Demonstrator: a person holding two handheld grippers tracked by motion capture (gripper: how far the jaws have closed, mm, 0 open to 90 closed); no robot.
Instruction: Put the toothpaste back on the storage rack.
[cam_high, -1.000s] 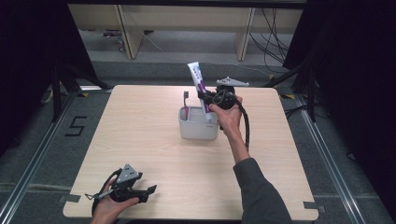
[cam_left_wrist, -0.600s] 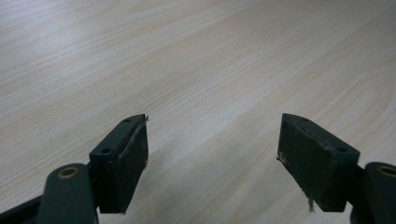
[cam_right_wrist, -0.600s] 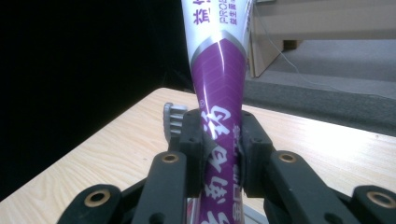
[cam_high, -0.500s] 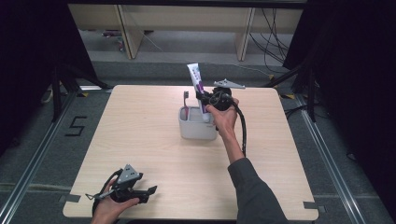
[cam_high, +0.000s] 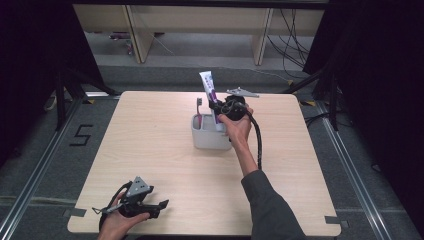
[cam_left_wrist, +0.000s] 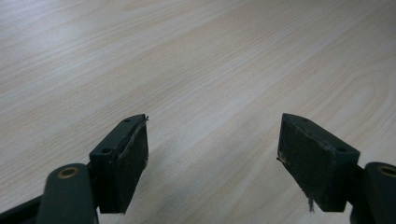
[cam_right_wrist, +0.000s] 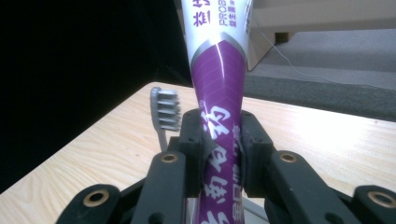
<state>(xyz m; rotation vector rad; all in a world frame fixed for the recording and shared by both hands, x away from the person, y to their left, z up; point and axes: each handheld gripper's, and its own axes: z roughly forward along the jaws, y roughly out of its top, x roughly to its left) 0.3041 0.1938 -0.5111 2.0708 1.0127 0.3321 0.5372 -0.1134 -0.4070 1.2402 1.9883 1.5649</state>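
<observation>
My right gripper (cam_right_wrist: 218, 140) is clenched on the toothpaste tube (cam_right_wrist: 217, 70), both pads squeezing the purple lower half while the white top stands up above them. In the high view the tube (cam_high: 207, 87) stands nearly upright with its lower end down inside the grey holder (cam_high: 210, 139), which sits toward the far middle of the table (cam_high: 150, 150). The right gripper (cam_high: 220, 111) is right above the holder's rim, my hand wrapped around it. Beside the tube, a toothbrush (cam_high: 199, 111) stands in the same holder, bristles up; from my right gripper's camera its head (cam_right_wrist: 167, 109) is just to the left of the tube, close but not touching, as far as I can tell.

My left gripper (cam_high: 150, 206) rests at the near left corner of the table, well apart from all this. Its jaws are spread wide with nothing between them, just bare wood under the pads (cam_left_wrist: 123, 161).

So I read this as the moment of handling the tube at the holder: either seating it in its slot or about to draw it out. The pictures alone don't settle which. Whichever it is, the next move wants a straight vertical path, keeping the tube from tipping toward the toothbrush. If I'm letting go, I should ease the pads apart only once the tube's foot is bearing on the holder's bottom, or it may lean and fall out. The holder is light-looking, so a sideways tug could drag it.
</observation>
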